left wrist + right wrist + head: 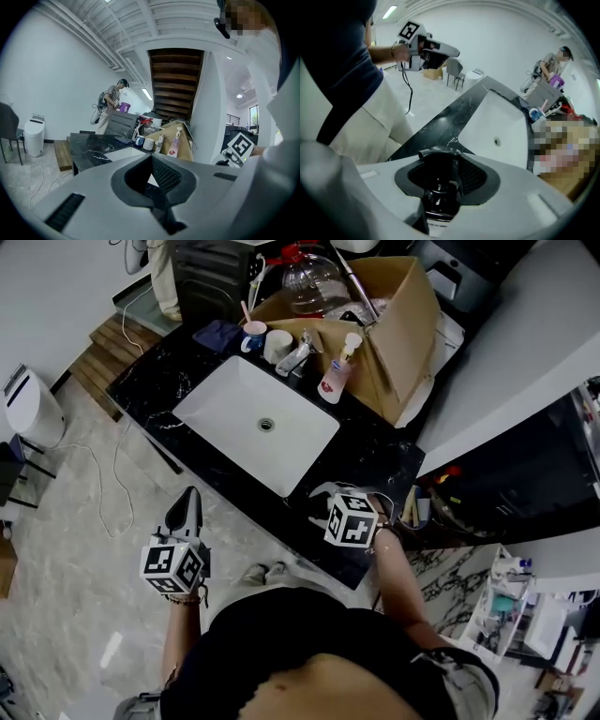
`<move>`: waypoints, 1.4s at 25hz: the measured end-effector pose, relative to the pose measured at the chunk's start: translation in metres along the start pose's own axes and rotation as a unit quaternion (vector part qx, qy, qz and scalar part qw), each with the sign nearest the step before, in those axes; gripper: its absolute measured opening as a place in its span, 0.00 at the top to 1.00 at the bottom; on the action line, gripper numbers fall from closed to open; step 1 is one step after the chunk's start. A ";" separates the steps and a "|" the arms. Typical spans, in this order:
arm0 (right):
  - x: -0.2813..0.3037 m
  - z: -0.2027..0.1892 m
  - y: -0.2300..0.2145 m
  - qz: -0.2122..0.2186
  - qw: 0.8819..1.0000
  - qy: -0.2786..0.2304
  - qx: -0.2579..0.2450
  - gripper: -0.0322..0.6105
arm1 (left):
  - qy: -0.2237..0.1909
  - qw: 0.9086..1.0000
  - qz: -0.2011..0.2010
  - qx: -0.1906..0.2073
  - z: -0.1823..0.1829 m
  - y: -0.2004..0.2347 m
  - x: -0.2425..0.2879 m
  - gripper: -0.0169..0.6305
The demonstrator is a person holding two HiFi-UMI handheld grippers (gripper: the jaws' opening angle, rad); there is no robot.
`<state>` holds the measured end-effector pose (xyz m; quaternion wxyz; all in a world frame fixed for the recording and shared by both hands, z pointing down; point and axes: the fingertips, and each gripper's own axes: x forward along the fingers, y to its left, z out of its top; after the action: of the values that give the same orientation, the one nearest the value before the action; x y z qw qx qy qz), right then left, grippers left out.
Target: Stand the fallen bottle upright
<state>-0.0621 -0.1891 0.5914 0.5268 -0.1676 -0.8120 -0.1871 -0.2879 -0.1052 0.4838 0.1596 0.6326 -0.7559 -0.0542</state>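
Note:
A black pump bottle (pixel 437 190) stands up between the jaws of my right gripper (pixel 440 161), its pump head (pixel 436 152) filling the gap between the meshed pads. The gripper is shut on the bottle's neck. In the head view my right gripper (pixel 325 495) points steeply down over the front right corner of the black marble counter (pixel 375 460), and it hides the bottle. My left gripper (pixel 187 501) hangs in the air left of the counter, over the floor, jaws together and holding nothing. It also shows in the right gripper view, as the left gripper (pixel 449 50).
A white sink (pixel 234 418) is set into the counter. Behind it stand cups (pixel 255 336), a pink-labelled pump bottle (pixel 335 379) and an open cardboard box (pixel 403 324) with a clear jug (pixel 314 282). A white bin (pixel 33 409) stands at the left. Another person (pixel 112 101) works beyond the counter.

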 end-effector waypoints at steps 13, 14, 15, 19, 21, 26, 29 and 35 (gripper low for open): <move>-0.099 -0.049 -0.086 -0.312 0.846 -0.317 0.294 0.72 | 0.013 0.999 -0.030 0.013 0.000 -0.019 0.021 0.97; -0.106 -0.054 -0.092 -0.352 0.812 -0.342 0.315 0.72 | 0.015 0.999 -0.031 0.013 -0.001 -0.020 0.021 0.97; -0.111 -0.058 -0.096 -0.384 0.781 -0.362 0.335 0.72 | 0.017 0.999 -0.030 0.013 -0.002 -0.020 0.021 0.97; -0.111 -0.072 -0.098 -0.450 0.710 -0.389 0.377 0.72 | 0.019 0.999 -0.026 0.009 -0.005 -0.018 0.017 0.97; -0.106 -0.077 -0.094 -0.473 0.701 -0.377 0.378 0.72 | 0.017 1.000 -0.022 0.009 -0.005 -0.017 0.014 0.97; -0.099 -0.089 -0.087 -0.498 0.693 -0.355 0.380 0.72 | 0.021 1.000 -0.011 0.016 -0.006 -0.010 0.006 0.97; -0.098 -0.085 -0.086 -0.499 0.704 -0.349 0.366 0.72 | 0.021 1.000 -0.006 0.013 -0.005 -0.007 0.004 0.97; -0.096 -0.084 -0.083 -0.501 0.705 -0.355 0.356 0.71 | 0.022 0.999 -0.025 0.024 -0.004 -0.018 0.011 0.97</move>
<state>0.0027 -0.3095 0.5236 0.0491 0.4095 -0.9097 -0.0475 -0.2712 -0.1187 0.4843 0.1594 0.6561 -0.7372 -0.0266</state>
